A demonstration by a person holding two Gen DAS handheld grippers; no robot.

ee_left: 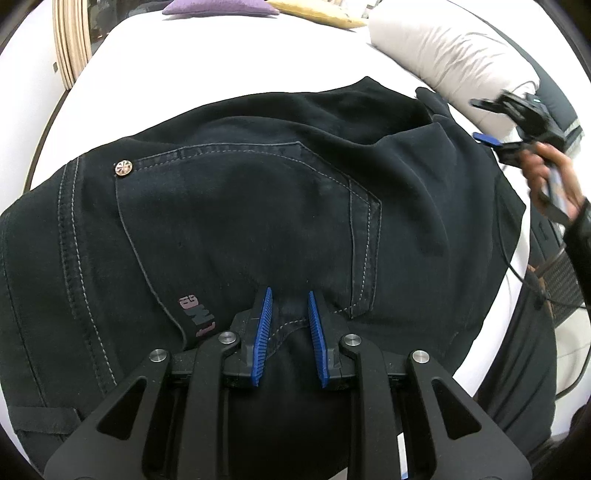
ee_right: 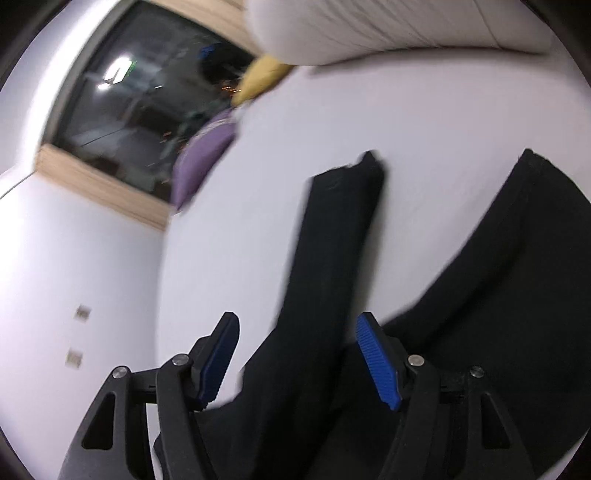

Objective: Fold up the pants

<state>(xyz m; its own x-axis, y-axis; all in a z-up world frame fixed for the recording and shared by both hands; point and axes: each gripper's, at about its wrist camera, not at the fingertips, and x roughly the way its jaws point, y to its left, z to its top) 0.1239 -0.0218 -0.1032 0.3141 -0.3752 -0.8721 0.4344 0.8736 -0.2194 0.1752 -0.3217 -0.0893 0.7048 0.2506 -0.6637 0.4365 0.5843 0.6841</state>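
Note:
Dark navy pants [ee_left: 240, 206] lie on a white bed [ee_left: 184, 81], seat side up, with a stitched back pocket [ee_left: 236, 192] and a metal rivet [ee_left: 123, 168]. My left gripper [ee_left: 290, 295] hovers low over the pocket's lower corner with its blue pads slightly apart and nothing between them. My right gripper [ee_left: 487, 122] shows at the right edge in the left wrist view, blurred. In the right wrist view the right gripper [ee_right: 297, 325] is wide open above the two pant legs [ee_right: 332, 240], which spread apart on the sheet.
A white pillow [ee_left: 450, 51] lies at the bed's far right. A purple cushion [ee_left: 207, 7] and a yellow cushion [ee_left: 317, 13] sit at the far edge. A dark window [ee_right: 140, 110] with a wooden frame is beyond the bed.

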